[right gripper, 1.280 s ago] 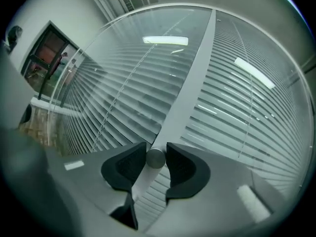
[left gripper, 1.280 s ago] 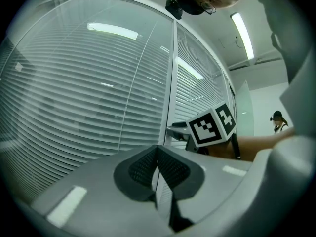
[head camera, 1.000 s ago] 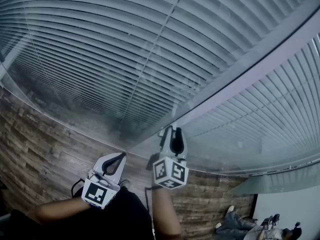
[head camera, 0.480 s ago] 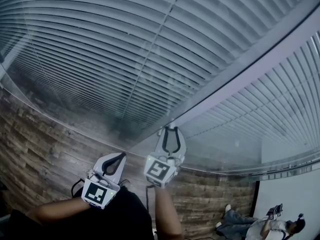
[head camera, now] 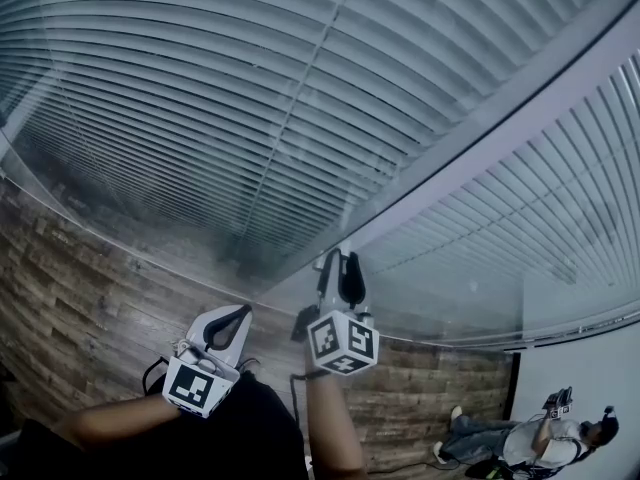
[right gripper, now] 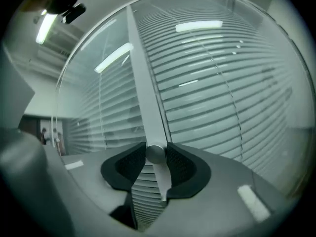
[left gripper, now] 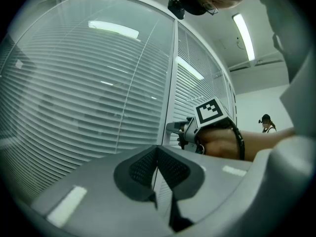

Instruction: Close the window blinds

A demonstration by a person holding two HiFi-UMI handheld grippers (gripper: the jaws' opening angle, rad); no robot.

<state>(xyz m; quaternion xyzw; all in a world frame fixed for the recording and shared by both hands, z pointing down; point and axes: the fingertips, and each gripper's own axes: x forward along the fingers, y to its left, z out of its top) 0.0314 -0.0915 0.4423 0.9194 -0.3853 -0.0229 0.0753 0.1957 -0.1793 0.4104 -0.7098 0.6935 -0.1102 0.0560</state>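
Office: blinds [head camera: 250, 88] on glazed wall [head camera: 520, 103], ceiling strip light [left gripper: 243, 33], wood-plank floor [head camera: 80, 288].

Lower centre, the left hand-held gripper [left gripper: 158, 154] has its dark jaws together, empty. Pale horizontal-slat window blinds [left gripper: 89, 93] fill the left. The right hand-held gripper [left gripper: 177, 130] sits mid-frame.

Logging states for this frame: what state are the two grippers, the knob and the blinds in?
left gripper: shut, empty.
right gripper: shut on the knob.
knob: clamped between the right jaws, on the window frame.
blinds: lowered; slats tilted, dark gaps showing between them.
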